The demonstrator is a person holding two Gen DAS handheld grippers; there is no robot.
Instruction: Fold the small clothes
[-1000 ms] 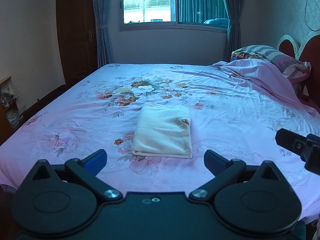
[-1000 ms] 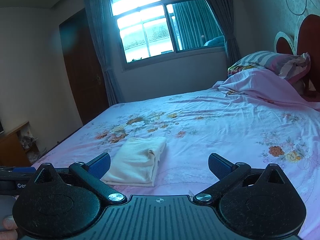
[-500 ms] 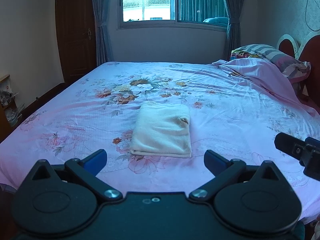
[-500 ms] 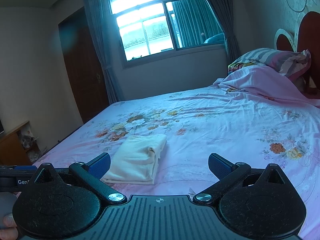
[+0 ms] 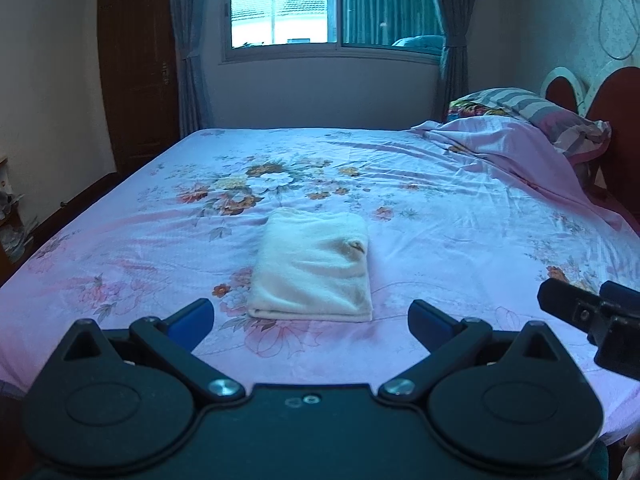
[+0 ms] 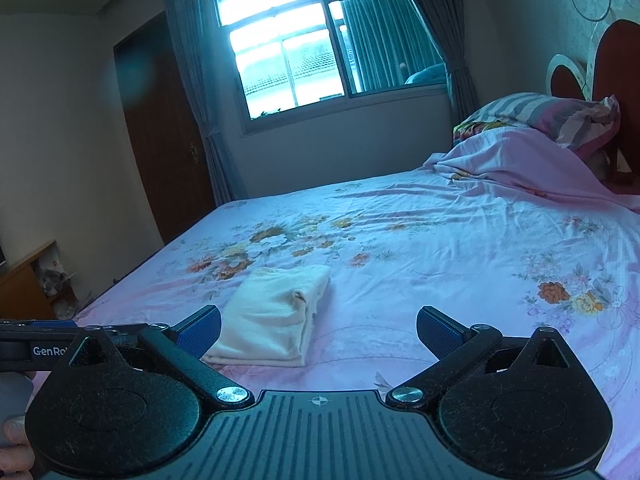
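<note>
A cream garment (image 5: 312, 266), folded into a neat rectangle, lies flat on the pink floral bed sheet (image 5: 460, 232). It also shows in the right wrist view (image 6: 272, 314), left of centre. My left gripper (image 5: 311, 318) is open and empty, held just short of the garment's near edge. My right gripper (image 6: 319, 330) is open and empty, to the right of the garment and apart from it. Its side shows at the right edge of the left wrist view (image 5: 592, 316).
A rumpled pink cover (image 5: 520, 152) and striped pillows (image 5: 532, 108) lie by the red headboard (image 5: 616, 100) at the right. A window (image 5: 336, 4) with curtains is on the far wall, a brown door (image 5: 136, 68) at the left. A low wooden shelf (image 6: 28, 284) stands by the left wall.
Both grippers have tipped down and drawn back slightly, so the garment sits a little higher in both views. The garment has not moved.
</note>
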